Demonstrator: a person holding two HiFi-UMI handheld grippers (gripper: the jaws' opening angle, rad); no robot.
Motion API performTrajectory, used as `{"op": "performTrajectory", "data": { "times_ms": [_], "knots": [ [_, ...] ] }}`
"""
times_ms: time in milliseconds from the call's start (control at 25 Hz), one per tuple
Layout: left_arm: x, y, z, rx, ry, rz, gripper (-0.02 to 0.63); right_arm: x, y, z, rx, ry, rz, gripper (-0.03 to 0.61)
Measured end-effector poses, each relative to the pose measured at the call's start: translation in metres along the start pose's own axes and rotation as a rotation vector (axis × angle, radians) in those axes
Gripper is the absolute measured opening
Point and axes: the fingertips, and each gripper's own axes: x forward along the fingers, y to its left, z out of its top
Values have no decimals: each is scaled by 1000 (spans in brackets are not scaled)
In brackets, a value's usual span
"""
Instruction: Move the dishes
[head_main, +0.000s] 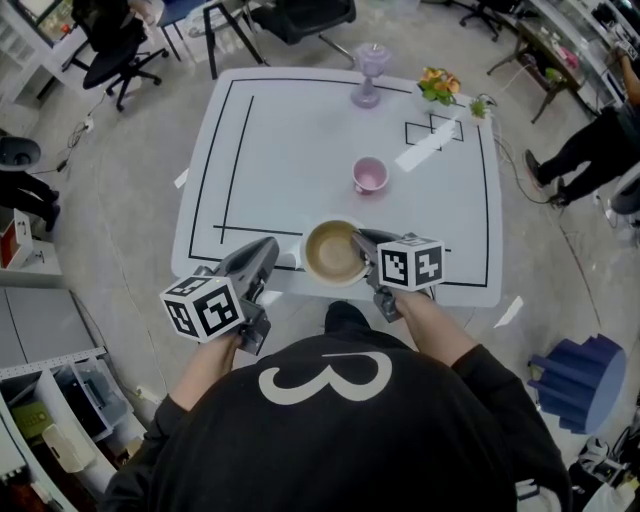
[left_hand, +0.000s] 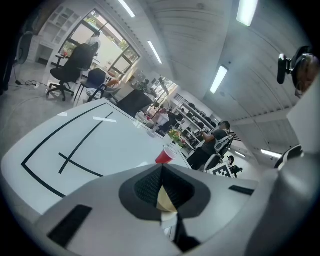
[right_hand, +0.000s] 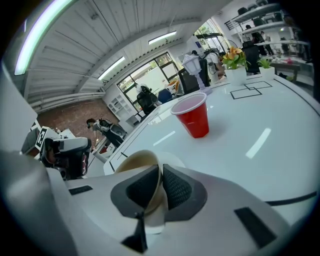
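A tan bowl (head_main: 333, 252) sits at the front edge of the white table (head_main: 280, 150). My right gripper (head_main: 365, 243) is shut on the bowl's right rim; in the right gripper view the rim (right_hand: 137, 162) is pinched between the dark pads (right_hand: 175, 187). My left gripper (head_main: 268, 248) hovers just left of the bowl, apart from it, with its jaws shut on nothing (left_hand: 161, 172). A sliver of the bowl shows below the closed pads there. A red cup (head_main: 369, 175) (right_hand: 192, 116) (left_hand: 165, 156) stands upright mid-table beyond the bowl.
A purple goblet (head_main: 370, 72) and a small flower pot (head_main: 438, 85) stand at the table's far edge. Black tape lines mark the tabletop. A blue stool (head_main: 585, 375) stands on the floor at right, and a person (head_main: 590, 140) is beyond the table's right side.
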Motion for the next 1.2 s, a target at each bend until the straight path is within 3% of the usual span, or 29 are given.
{"op": "performTrajectory", "data": {
  "times_ms": [440,1200],
  "knots": [
    [10,-11,-6,14,26,-26,3,-26,2,11,24,-61,32,31],
    [51,-37,-3,51,71,-82,3,-93,-59,51,38,-179,-89,29]
  ]
}}
